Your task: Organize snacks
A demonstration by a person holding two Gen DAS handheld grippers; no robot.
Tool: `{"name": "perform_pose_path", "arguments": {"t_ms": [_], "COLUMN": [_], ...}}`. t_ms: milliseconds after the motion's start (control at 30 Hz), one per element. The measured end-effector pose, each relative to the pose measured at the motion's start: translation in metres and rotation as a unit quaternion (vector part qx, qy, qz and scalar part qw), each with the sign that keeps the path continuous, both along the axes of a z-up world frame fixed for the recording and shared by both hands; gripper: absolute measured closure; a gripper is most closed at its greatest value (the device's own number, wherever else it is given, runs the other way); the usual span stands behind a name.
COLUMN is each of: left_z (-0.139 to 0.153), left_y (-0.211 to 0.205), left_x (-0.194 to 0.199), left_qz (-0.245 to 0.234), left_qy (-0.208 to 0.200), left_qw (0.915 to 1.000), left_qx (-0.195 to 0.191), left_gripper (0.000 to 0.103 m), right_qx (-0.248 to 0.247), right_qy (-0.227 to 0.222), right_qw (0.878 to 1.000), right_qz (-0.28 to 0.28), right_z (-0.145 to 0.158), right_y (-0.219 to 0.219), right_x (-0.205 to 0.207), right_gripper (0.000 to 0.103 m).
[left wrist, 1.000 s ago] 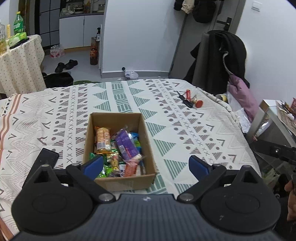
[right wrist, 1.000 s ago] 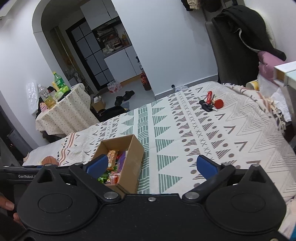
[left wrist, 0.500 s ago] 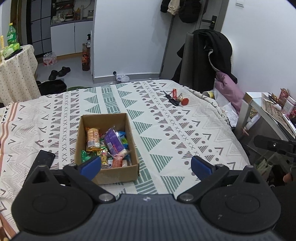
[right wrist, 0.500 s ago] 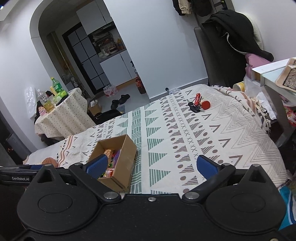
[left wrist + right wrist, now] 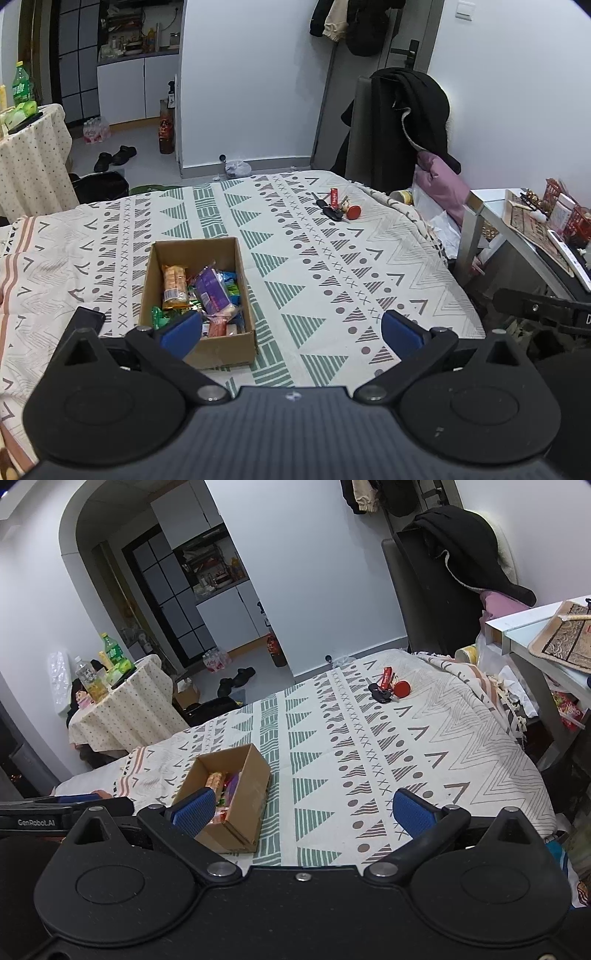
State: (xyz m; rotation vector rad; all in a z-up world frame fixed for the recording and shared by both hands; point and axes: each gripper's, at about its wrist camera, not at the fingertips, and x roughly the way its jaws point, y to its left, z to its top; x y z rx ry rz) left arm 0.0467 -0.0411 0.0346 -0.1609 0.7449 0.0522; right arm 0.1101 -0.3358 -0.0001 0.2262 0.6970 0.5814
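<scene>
**Snack box on patterned bedspread, both grippers held clear**

Item 1. Cardboard box (image 5: 197, 291), open-topped, sitting flat on the bedspread (image 5: 332, 258). All places below are given from this box.

Contents: assorted snacks (image 5: 201, 291) heaped inside, among them an orange biscuit pack (image 5: 174, 286) against the left wall, a purple packet (image 5: 213, 293) lying across the middle, blue and green wrappers beneath. Print on the wrappers is too small to read.

Item 2. Left gripper (image 5: 291, 328), at the near side of the box, above the bedspread; blue-padded fingers spread wide apart, nothing between them. Its left pad overlaps the box's near corner in the left wrist view.

Item 3. Right gripper (image 5: 303, 808), near and to the right of the box; fingers likewise wide apart and empty. The other tool's body at the left edge of the right wrist view bears the legible marking "GenRobot.AI".

Item 4. Bunch of keys (image 5: 338, 208) with red tags, well beyond the box, toward the far right of the bedspread.

Item 5. Dark flat object (image 5: 86, 319), just left of the box's near corner; identity cannot be told.

Item 6. Round table (image 5: 125, 709) under a dotted cloth, far left beyond the box, bearing bottles; labels unreadable.
</scene>
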Motion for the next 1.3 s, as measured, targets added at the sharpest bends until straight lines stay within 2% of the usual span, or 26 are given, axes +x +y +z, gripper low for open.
{"name": "perform_pose_path", "arguments": {"t_ms": [133,267,733,1300], "left_z": [-0.004,-0.008,-0.011,-0.012], "left_y": [-0.006,-0.007,-0.013,-0.011], "left_x": [-0.004,-0.007,-0.005,-0.006], "left_qz": [-0.015,-0.009,0.007,0.015], "left_qy": [0.004,0.0,0.011,0.014], "left_qw": [0.9999,0.9999,0.9999,0.9998], "left_qx": [0.001,-0.012,0.001,0.008], "left_gripper": [0.0,0.0,0.0,0.0], "right_qx": [-0.007,-0.02,-0.034,-0.041], "right_qy": [-0.007,-0.016,0.005,0.01], "right_qw": [1.0,1.0,0.999,0.999], "right_qz": [0.007,0.009,-0.004,0.0], "right_z": [0.004,0.007,0.002,0.002], "right_y": [0.001,0.005,0.007,0.011], "right_x": [-0.007,-0.012,-0.011,-0.011], "right_gripper": [0.0,0.0,0.0,0.0]}}
